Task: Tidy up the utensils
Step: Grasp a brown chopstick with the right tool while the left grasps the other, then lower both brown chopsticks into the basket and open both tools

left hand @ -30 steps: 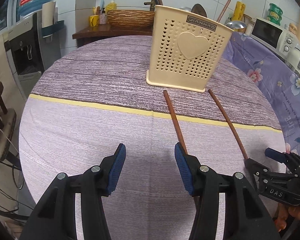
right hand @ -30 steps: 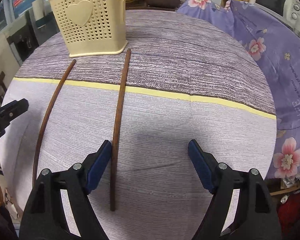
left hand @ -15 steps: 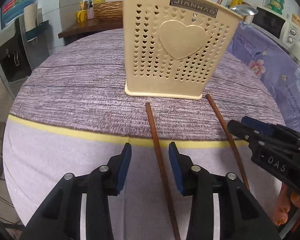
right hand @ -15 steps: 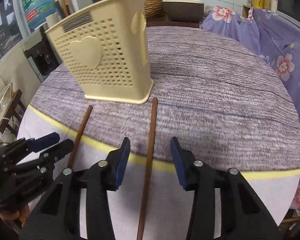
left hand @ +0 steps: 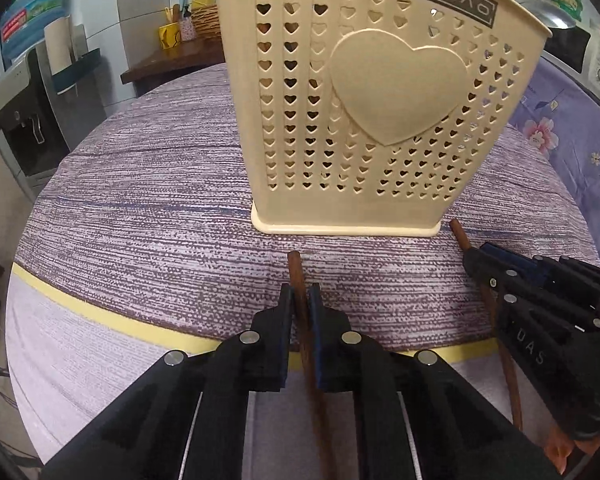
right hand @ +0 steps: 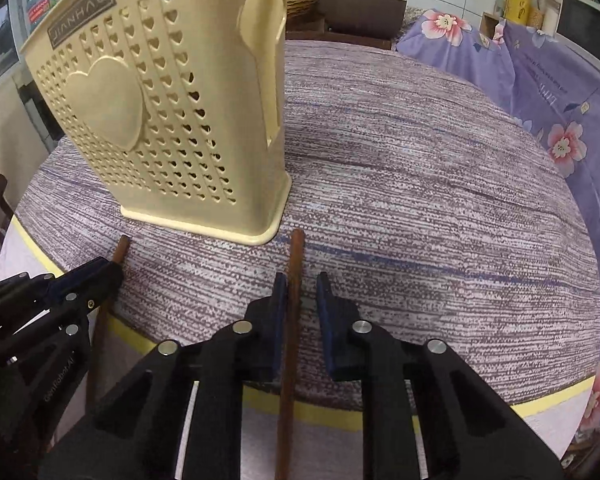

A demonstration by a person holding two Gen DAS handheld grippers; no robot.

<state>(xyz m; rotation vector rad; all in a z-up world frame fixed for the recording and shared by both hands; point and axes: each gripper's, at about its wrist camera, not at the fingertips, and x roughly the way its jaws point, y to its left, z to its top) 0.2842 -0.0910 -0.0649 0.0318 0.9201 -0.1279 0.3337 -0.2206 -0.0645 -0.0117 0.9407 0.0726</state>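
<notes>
Both grippers closer to holder than half second back, jaws narrowed. Left gripper clenched on left chopstick; right gripper nearly closed around right chopstick, small gap at one pad. Both sticks flat on tablecloth, tips near holder base. Advice: finish right pinch, lift level, tilt tips down, clear rim.

Utensil holder: label reads "JIANHAO". Right gripper body: "DAS". Left gripper body: "GenRobot.AI".
</notes>
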